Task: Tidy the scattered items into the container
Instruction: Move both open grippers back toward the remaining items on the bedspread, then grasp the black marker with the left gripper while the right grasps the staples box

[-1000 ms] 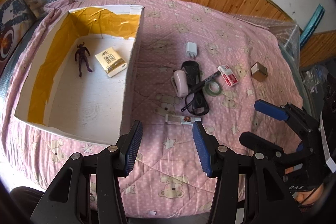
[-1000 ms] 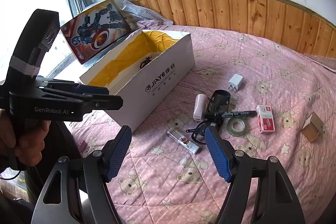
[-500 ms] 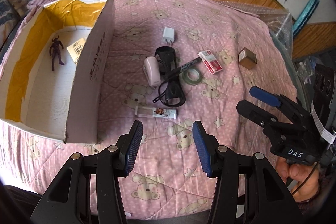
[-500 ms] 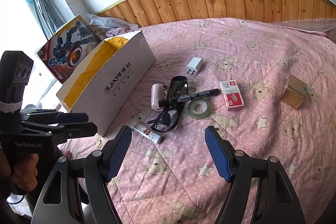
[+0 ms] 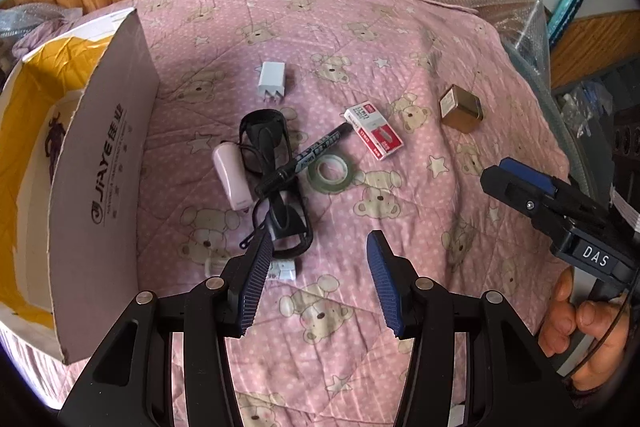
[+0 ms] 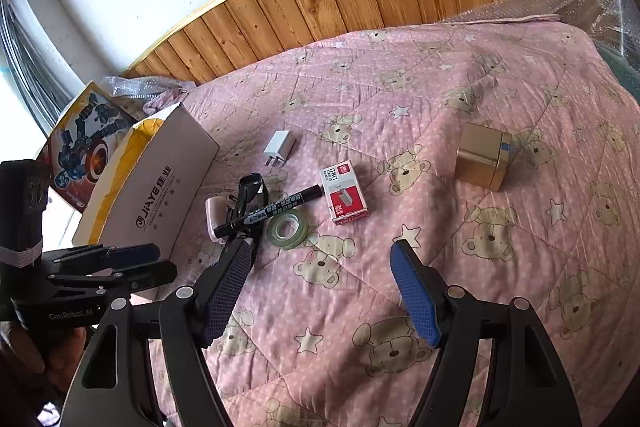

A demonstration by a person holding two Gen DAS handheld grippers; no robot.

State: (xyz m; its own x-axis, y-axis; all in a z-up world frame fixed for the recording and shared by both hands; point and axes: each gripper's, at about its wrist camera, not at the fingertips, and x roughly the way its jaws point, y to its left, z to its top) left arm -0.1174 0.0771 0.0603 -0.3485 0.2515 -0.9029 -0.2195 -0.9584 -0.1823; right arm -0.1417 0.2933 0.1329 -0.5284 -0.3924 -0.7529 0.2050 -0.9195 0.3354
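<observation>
Left wrist view: left hand-held gripper [image 5: 316, 283] spread, empty, above the bed quilt [image 5: 420, 227]; right hand-held gripper [image 6: 324, 293] likewise spread. Risk: black marker [image 5: 306, 157] lies across glasses [image 5: 276, 183] and tape roll [image 5: 330, 171], so one pinch may drag neighbours. Beyond, white cardboard box [image 5: 108, 163] open at left.

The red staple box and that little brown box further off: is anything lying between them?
No. In the right wrist view only bare pink quilt stretches between the staple box and the brown box; the left wrist view agrees.
</observation>
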